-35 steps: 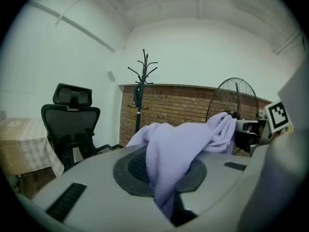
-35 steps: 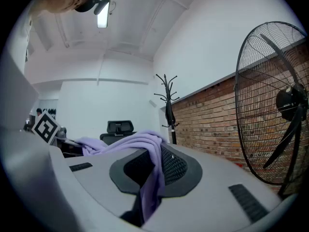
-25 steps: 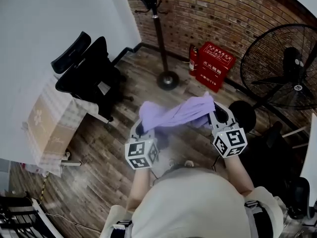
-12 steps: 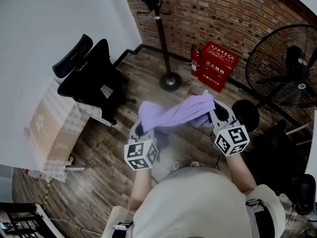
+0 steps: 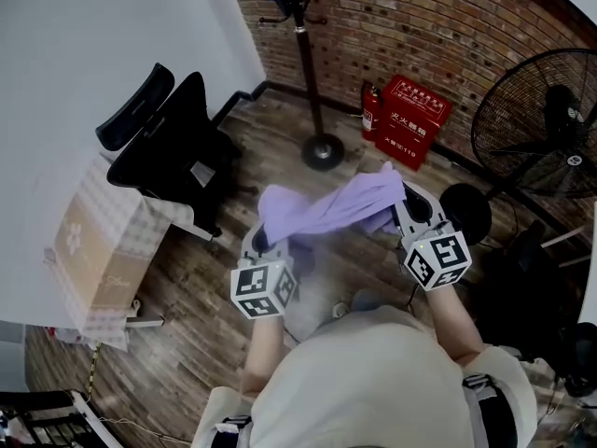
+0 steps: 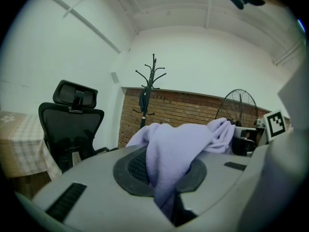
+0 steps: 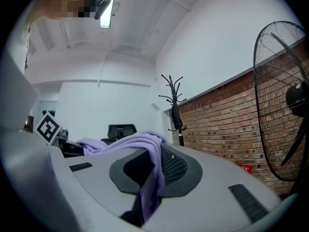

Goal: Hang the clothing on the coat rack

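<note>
A lilac garment (image 5: 328, 209) is stretched between both grippers in front of the person. My left gripper (image 5: 267, 241) is shut on its left end; in the left gripper view the cloth (image 6: 169, 151) is pinched between the jaws and drapes over them. My right gripper (image 5: 399, 211) is shut on the right end, with the cloth (image 7: 150, 175) running down into its jaws. The black coat rack (image 5: 308, 73) stands ahead by the brick wall, its round base (image 5: 323, 151) on the floor. The rack (image 6: 151, 88) shows upright in the left gripper view, and the same rack (image 7: 175, 111) in the right one.
A black office chair (image 5: 173, 147) stands at the left beside a table with a checked cloth (image 5: 93, 241). A red fire-extinguisher box (image 5: 415, 121) sits by the brick wall. A large black floor fan (image 5: 541, 124) stands at the right.
The view has shifted slightly; the rack base and red box sit a little further right and lower in the head view. Both grippers keep their hold on the garment.
</note>
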A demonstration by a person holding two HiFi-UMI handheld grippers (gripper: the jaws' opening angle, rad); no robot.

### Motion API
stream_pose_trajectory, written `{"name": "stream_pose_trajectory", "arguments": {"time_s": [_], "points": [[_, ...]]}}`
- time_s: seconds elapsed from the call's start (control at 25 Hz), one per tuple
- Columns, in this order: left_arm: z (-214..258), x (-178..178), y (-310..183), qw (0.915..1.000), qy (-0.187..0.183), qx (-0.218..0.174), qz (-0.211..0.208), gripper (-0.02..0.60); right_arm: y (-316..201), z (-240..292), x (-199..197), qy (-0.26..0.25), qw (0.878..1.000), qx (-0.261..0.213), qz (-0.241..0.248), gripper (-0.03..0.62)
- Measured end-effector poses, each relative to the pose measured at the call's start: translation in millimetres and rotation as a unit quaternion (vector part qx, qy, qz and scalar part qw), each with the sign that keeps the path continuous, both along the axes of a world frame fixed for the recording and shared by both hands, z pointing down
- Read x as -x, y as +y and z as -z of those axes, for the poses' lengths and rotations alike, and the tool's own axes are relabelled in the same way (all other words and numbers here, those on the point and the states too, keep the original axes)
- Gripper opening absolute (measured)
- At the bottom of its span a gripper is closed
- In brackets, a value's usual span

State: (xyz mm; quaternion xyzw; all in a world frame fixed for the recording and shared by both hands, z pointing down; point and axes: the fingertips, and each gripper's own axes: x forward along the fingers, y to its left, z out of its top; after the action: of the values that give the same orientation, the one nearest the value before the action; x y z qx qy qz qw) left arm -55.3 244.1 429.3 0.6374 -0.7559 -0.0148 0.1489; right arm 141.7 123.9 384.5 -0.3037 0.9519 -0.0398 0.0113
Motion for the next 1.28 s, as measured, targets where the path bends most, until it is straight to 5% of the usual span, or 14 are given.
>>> {"name": "stream_pose_trajectory", "arguments": {"time_s": [0.44,1.28], "points": [[-1,26,-42,1.0000,0.003,-0.005,0.002,0.035,-43,2,28,-0.008,1.000,-0.003,-0.002,0.026],[14,96,-229,0.9994,-0.003,-0.017,0.031,0.035,-239,23,99,-0.013,0.999,-0.028,0.022,0.026]]}}
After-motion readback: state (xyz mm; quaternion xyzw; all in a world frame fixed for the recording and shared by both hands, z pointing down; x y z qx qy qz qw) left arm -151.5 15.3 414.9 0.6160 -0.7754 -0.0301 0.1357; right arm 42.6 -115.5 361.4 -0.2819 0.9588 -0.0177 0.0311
